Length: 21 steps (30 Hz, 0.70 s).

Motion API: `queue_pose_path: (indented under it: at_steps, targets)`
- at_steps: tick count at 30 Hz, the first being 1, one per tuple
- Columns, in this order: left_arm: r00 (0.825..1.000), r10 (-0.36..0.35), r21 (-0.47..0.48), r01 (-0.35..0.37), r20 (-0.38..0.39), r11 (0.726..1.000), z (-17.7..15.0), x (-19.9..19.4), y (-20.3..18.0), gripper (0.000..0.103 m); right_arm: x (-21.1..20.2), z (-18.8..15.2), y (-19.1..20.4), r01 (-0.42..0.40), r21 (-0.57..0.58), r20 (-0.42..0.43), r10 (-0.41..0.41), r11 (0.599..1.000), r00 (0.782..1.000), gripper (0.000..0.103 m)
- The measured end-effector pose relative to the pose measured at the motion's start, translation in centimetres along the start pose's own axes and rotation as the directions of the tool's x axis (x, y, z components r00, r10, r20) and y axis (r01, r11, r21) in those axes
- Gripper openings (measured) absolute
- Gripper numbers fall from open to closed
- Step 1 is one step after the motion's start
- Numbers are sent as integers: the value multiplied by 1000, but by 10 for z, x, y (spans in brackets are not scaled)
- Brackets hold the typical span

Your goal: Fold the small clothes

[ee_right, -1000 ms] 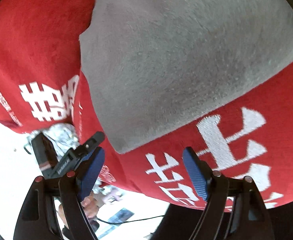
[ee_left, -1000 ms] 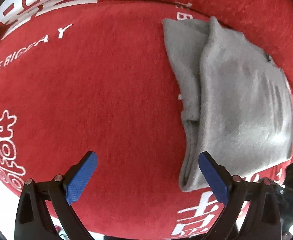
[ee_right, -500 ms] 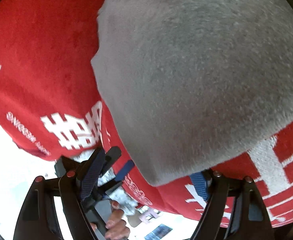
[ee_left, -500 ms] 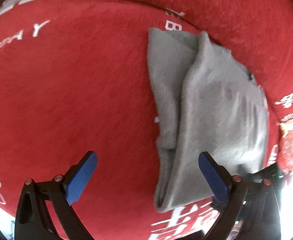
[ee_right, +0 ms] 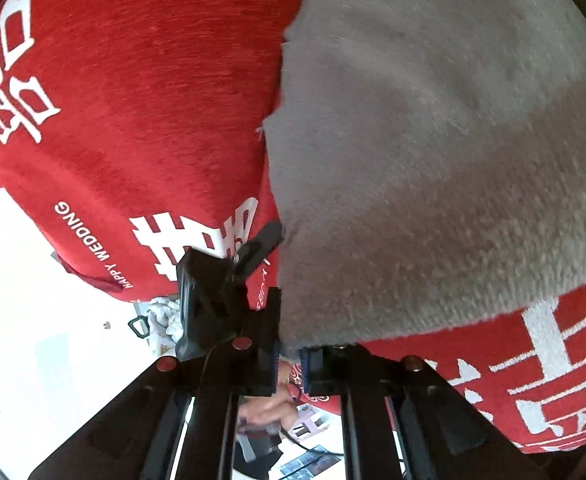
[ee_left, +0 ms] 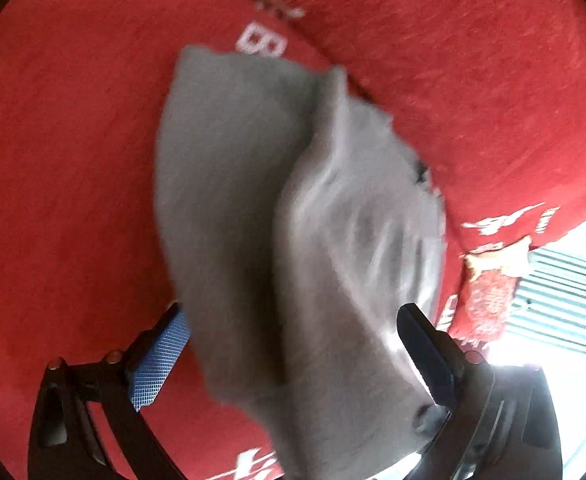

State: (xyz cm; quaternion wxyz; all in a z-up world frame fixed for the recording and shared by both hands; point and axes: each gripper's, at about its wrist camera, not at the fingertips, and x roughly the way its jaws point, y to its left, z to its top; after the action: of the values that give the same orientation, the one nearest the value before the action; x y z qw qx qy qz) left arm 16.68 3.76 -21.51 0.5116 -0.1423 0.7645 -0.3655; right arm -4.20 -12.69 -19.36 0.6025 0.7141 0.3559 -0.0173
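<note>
A grey fleecy garment [ee_left: 293, 240] lies folded on a red cloth. In the left wrist view its near end reaches between the blue pads of my left gripper [ee_left: 293, 356], which stands open around it. In the right wrist view the grey garment [ee_right: 433, 160] fills the upper right. My right gripper [ee_right: 291, 360] is shut on the garment's near corner. The left gripper's body [ee_right: 213, 292] shows just beside that corner.
The red cloth [ee_left: 61, 160] with white lettering covers the surface, and its edge drops off at the right [ee_left: 533, 220]. In the right wrist view the red cloth's edge [ee_right: 93, 276] ends above a bright white floor [ee_right: 33, 340]. A slatted vent [ee_left: 561, 300] lies beyond.
My right gripper has closed on the garment's corner. My left gripper has moved forward so that the garment's end now lies between its open pads.
</note>
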Motion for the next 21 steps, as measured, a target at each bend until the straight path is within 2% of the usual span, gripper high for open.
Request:
queue_pose_path:
  at_steps: [2,4,9,10,11,15,16,18,19,20,21]
  targets:
    - [999,-49,-14,49,-4,999,6,1,-6,102,1,-2,-1,16,-16,-12,-16,1000,1000,8]
    - [999,-53,17,53,2,998,8,2,-20,102,4,-6,-2,31,-30,-28,-32,999,999,8]
    - [999,37,129,-38,14,991,8,18,-54,101,9,-13,-12,86,-51,-73,-89,995,993,8]
    - [998,56,133,-57,16,989,8,21,-56,99,10,-14,-13,104,-57,-86,-109,993,990,8]
    - [997,80,130,-81,18,988,9,27,-58,92,11,-14,-14,130,-65,-101,-136,989,986,9]
    - [982,191,121,-191,13,974,5,33,-48,90,7,-16,-19,273,-151,-169,-297,950,940,15]
    - [979,202,127,-202,18,971,4,34,-49,90,4,-16,-18,306,-188,-176,-338,934,925,19]
    - [974,226,137,-228,33,964,1,33,-51,90,-11,-12,-13,363,-254,-150,-407,897,901,37]
    - [970,241,139,-243,36,960,0,35,-53,90,-21,-8,-10,390,-277,-121,-435,878,892,55]
    - [966,256,143,-260,41,955,0,37,-55,90,-30,-3,-7,407,-291,-92,-449,866,889,59]
    - [961,272,149,-276,46,949,-1,41,-59,90,-39,3,-4,424,-301,-57,-460,854,886,59]
